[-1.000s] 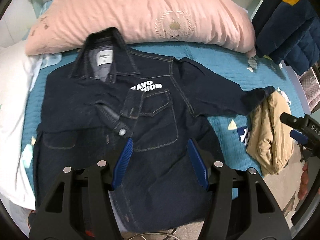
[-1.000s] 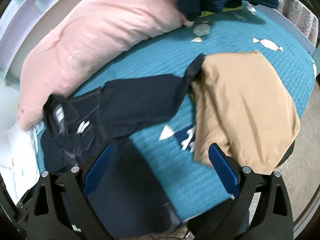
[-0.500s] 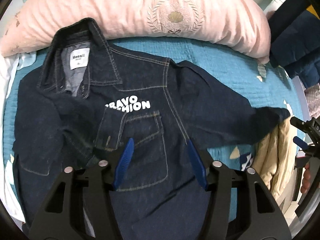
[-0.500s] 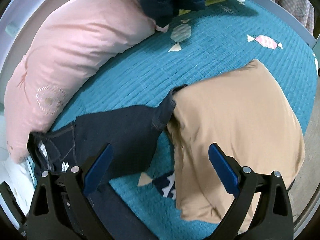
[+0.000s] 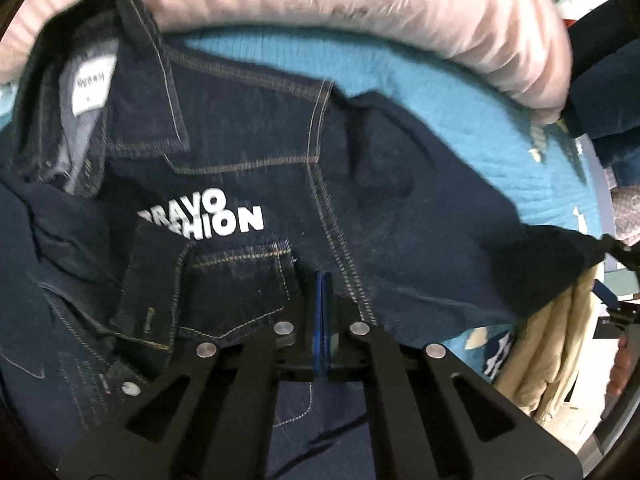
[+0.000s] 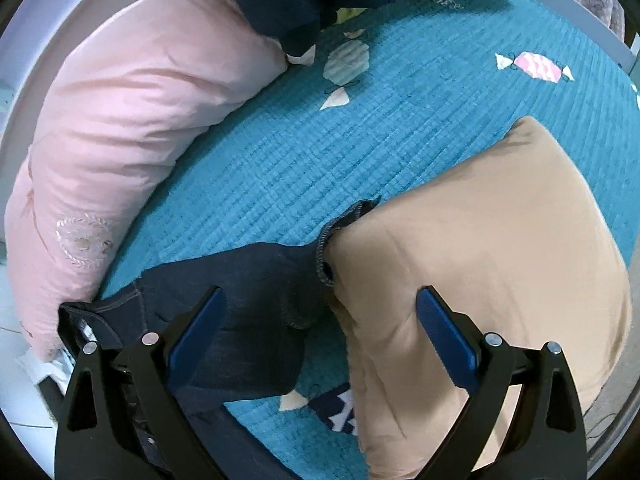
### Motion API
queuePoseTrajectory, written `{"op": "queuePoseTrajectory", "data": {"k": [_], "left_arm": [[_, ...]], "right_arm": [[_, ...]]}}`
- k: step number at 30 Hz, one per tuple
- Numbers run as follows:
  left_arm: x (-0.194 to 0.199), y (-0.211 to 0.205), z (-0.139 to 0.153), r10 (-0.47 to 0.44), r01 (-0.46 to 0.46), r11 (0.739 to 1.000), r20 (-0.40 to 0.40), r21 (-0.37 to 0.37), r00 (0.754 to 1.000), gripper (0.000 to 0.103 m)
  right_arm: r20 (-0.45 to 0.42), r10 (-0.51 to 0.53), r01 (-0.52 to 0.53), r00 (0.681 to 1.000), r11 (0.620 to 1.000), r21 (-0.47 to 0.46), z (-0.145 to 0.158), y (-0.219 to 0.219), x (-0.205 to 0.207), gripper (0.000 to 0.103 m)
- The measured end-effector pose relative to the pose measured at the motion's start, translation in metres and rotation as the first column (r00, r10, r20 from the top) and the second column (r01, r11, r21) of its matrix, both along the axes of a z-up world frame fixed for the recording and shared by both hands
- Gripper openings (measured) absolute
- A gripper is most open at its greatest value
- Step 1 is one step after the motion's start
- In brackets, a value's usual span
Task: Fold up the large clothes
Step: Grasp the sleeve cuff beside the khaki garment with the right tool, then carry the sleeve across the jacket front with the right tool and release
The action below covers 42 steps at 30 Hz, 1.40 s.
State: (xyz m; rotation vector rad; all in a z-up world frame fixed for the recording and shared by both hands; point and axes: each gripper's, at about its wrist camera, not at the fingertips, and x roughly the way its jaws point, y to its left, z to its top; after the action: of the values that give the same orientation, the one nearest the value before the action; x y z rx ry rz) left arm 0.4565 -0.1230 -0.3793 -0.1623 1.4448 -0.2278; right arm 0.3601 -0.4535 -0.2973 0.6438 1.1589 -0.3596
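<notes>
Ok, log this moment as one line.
left tool: shut over denim jacket | right tool: open above sleeve cuff, tan garment | fold: not started

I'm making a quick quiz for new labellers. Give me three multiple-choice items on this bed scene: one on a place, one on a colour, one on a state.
1. Where does the jacket's sleeve cuff end?
A. against the tan garment
B. on the pillow
C. off the bed

2. What colour is the bedspread?
A. red
B. teal
C. grey

3. How do the right gripper's jaws stand?
A. shut on the sleeve
B. shut on nothing
C. open

Answers:
1 A: the cuff of the denim jacket meets the tan garment, away from the pink pillow.
2 B: the bedspread is teal.
3 C: the right gripper has its blue pads wide apart.
</notes>
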Motion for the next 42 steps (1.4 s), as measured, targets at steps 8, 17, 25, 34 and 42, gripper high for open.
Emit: {"op": "queuePoseTrajectory", "data": {"k": [8, 17, 25, 34, 42], "left_arm": [[0.002, -0.004, -0.027, -0.003, 0.004, 1.0, -0.033, 0.03, 0.999, 0.0], [0.001, -0.002, -0.031, -0.009, 0.01, 1.0, -0.028, 0.026, 1.0, 0.0], [0.001, -0.004, -0.028, -0.004, 0.005, 0.999, -0.028, 0.034, 1.0, 0.0], [-0.001, 0.003, -0.011, -0.003, 0.003, 1.0, -0.042, 0.004, 0.999, 0.0], [-0.017, 0.013, 0.058, -0.032, 0.033, 0.999, 0.071, -0.007, 0.997, 0.001]], "right_arm": [[0.02, 0.016, -0.019, 1.0, 0.989, 0.15, -0.001, 0.006, 0.001, 0.069], [-0.005, -0.019, 0.019, 1.0, 0.991, 0.13, -0.033, 0.005, 0.023, 0.018], [0.045, -0.032, 0.027, 0.998, 0.994, 0.106, -0.019, 0.006, 0.012, 0.016], [0.152, 0.065, -0.076, 0.986, 0.995, 0.071, 0.035, 0.04, 0.009, 0.016], [0.237, 0.181, -0.193, 0.954, 0.981, 0.025, 0.093, 0.098, 0.007, 0.016]]}}
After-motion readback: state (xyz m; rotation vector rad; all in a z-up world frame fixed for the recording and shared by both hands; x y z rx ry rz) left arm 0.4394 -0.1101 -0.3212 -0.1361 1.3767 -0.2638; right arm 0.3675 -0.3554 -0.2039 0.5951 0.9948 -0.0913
